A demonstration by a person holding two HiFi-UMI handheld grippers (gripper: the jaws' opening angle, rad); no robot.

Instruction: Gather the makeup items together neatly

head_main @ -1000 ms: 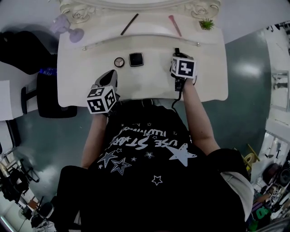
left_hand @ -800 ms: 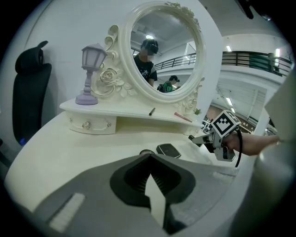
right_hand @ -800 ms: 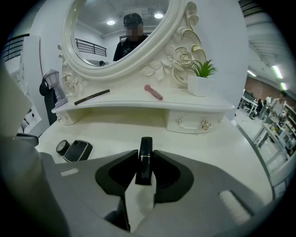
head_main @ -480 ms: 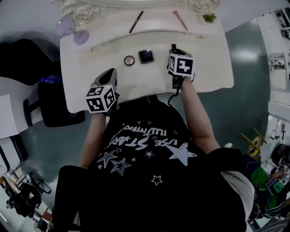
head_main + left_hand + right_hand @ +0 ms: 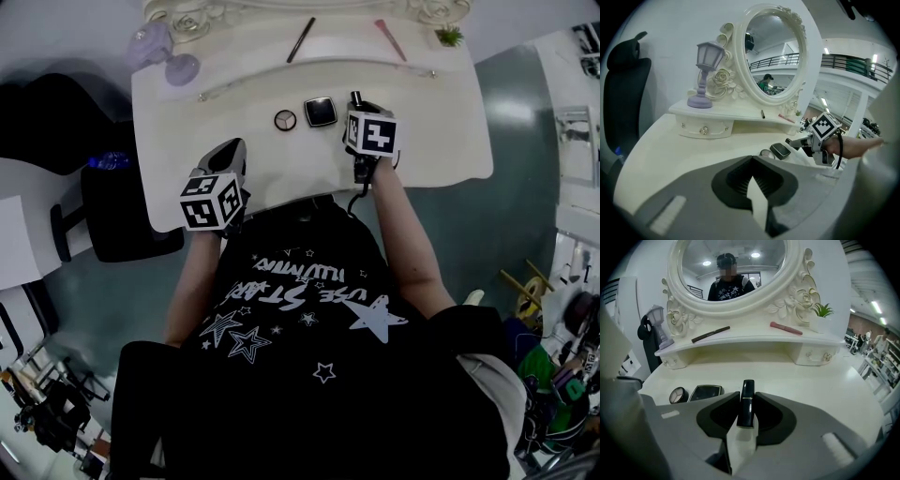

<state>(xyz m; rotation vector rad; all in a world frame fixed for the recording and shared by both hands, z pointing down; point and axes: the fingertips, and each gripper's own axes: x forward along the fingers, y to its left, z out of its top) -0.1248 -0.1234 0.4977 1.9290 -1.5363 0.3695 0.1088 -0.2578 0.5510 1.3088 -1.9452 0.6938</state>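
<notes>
Toward the near edge of the white vanity table [image 5: 187, 131], just right of centre, the right gripper [image 5: 357, 101] holds a black lipstick tube [image 5: 746, 404]. Its jaws are narrowed onto the tube's lower half, and the capped end sticks out past the tips toward the far side. Just left of it lie the two items it should join: a square black compact [image 5: 320, 112] and, just beside that on its left, a round compact [image 5: 285, 119]. The left gripper [image 5: 751, 161] hovers at the near left with its jaws pressed together and nothing between them.

The step in hand appears to be bringing the lipstick to the compacts. To do it well, I would lower the tube until it lies flat on the table just right of the square compact, parallel to its side, and only then ease the jaws apart — a slim tube let go from any height may roll or skid. Coming in from the right avoids nudging the compacts out of line.

A black pencil [image 5: 301, 39] and a pink stick [image 5: 391, 39] lie on the far raised shelf, well apart from the group — so the gathering looks far from done.
</notes>
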